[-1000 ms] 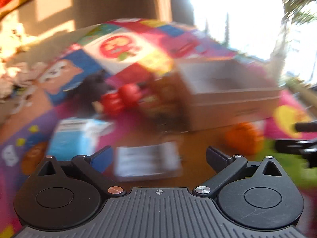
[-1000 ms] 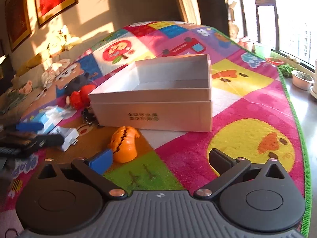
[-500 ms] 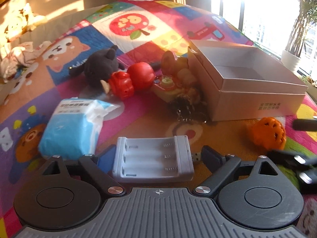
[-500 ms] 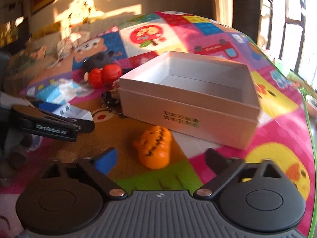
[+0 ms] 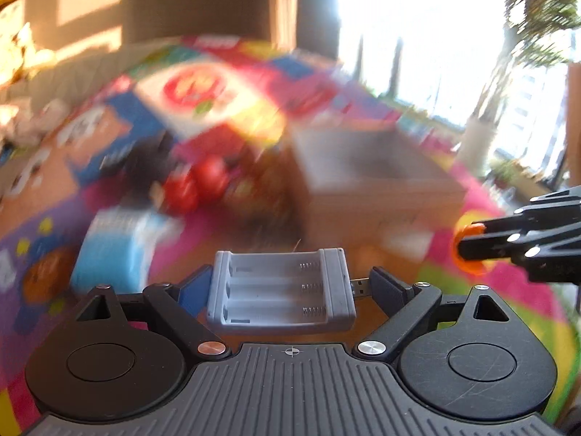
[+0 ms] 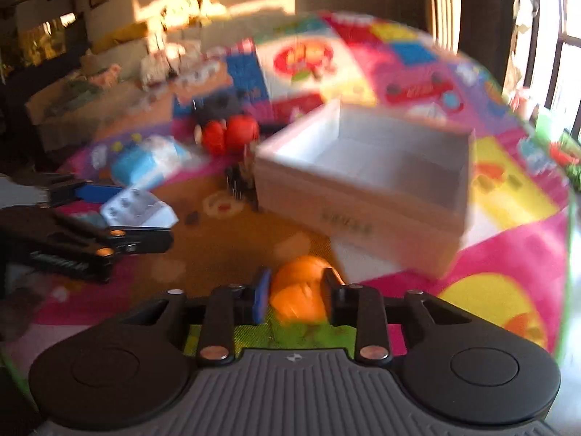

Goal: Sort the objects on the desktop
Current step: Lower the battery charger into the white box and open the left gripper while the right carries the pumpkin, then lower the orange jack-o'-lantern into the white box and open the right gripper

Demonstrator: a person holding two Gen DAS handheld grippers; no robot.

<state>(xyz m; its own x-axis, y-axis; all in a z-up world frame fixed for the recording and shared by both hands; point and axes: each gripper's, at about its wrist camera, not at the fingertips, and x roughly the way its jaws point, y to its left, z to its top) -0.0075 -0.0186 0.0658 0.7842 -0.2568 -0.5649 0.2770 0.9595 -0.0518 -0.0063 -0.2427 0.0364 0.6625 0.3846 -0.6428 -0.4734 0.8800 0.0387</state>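
My left gripper (image 5: 290, 277) is shut on a grey battery charger (image 5: 281, 289) and holds it level above the colourful mat; the charger's USB plug sticks out against the right finger. The same charger (image 6: 134, 210) shows in the right wrist view, in the left gripper (image 6: 141, 223) at the left edge. My right gripper (image 6: 297, 279) has its jaws closing on an orange toy (image 6: 297, 290), and both pads touch the toy's sides. In the left wrist view the right gripper (image 5: 468, 245) carries the orange toy (image 5: 471, 228) at the right edge. An open white box (image 6: 356, 214) stands ahead.
On the mat left of the white box (image 5: 381, 189) lie a blue tissue pack (image 5: 112, 250), a red toy (image 5: 196, 185), a dark plush and a keychain. A potted plant (image 5: 475, 141) stands by the bright window. The background is blurred by motion.
The left gripper has risen with the charger in it, off the mat. The right gripper's jaws have come in from wide open onto the orange toy and lifted it.
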